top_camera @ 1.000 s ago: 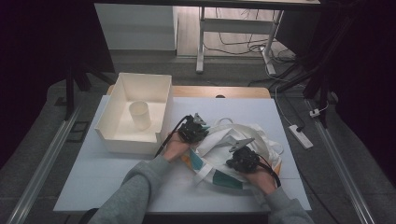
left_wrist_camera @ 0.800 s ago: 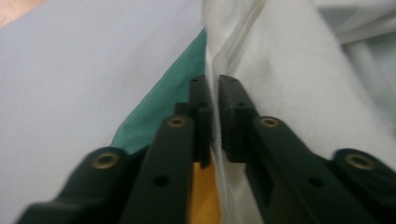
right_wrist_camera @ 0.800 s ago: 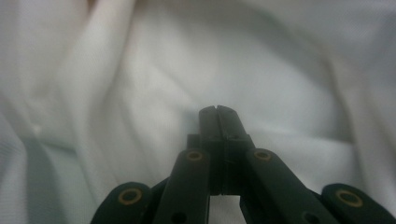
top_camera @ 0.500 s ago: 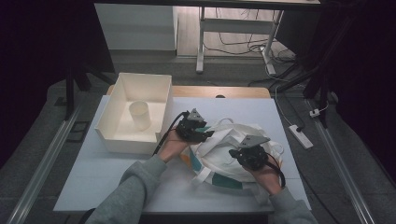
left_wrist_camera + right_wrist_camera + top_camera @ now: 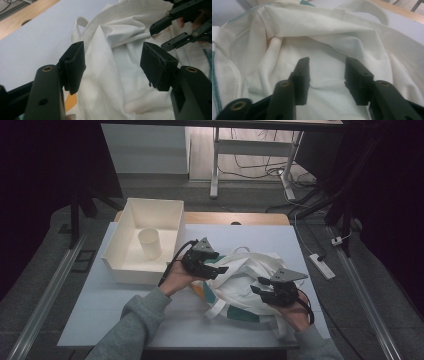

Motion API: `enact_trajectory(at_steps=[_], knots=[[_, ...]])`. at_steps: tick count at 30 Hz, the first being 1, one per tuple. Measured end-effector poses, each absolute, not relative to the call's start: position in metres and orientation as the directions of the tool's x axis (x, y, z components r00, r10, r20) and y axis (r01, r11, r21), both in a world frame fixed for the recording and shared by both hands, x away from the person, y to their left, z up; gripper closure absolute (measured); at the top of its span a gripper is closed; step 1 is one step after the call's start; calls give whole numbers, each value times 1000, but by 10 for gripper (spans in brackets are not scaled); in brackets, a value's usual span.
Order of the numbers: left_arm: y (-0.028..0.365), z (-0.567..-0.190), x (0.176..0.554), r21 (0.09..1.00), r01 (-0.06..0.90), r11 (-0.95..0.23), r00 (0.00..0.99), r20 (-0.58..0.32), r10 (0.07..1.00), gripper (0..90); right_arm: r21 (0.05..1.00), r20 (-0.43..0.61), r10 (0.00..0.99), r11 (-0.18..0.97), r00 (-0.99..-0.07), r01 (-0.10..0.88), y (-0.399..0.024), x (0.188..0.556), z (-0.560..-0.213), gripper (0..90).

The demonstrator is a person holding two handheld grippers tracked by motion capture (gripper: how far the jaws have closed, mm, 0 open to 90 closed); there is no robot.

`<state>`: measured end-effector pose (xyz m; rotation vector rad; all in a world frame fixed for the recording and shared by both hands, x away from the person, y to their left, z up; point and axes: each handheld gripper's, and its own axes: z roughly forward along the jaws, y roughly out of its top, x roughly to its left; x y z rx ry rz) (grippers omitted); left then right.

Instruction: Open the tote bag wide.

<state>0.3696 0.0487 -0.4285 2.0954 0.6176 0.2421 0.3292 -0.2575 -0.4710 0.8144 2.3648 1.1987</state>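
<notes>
A crumpled white cloth tote bag with teal and orange print (image 5: 250,285) lies on the near right part of the white table (image 5: 100,310), well right of the open white rectangular bin (image 5: 120,270) that holds a small white cup (image 5: 150,243) at the far left.

The left gripper (image 5: 220,270) hovers over the bag's left edge, and its jaws have just been opening. In the left gripper view they stand well apart, with the fabric (image 5: 112,75) below them and nothing pinched between the pads. The right gripper (image 5: 260,292) hangs over the bag's near right part, and its jaws have also just been opening. In the right gripper view they gape above a fold (image 5: 327,82) without pressing on it.

The bag looks light, soft and limp, so it will probably sag, bunch and slide on the smooth table instead of holding a shape. A pinch on one loose layer would likely lift only that layer. The stitched hems and the flat strap loop (image 5: 240,251) at the far side seem the firmer places to grip, one gripper to each side, so that the cloth can be pulled taut between them.
</notes>
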Motion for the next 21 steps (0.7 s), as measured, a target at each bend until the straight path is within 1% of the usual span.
enact_trajectory(at_steps=[4,8,16,21], knots=[[57,-420,360,829,323,-456,854,-48,518,349,836,-47,648,442,-760,325,-264,328,-469,501],[64,-414,356,837,325,-441,840,-41,542,314,833,-56,651,449,-757,324,-265,328,-468,478],[79,-412,360,829,358,-430,826,-66,560,303,825,-86,653,470,-752,314,-263,329,-466,476],[89,-411,362,824,371,-429,811,-63,581,294,830,-94,658,466,-747,307,-266,327,-465,476]])
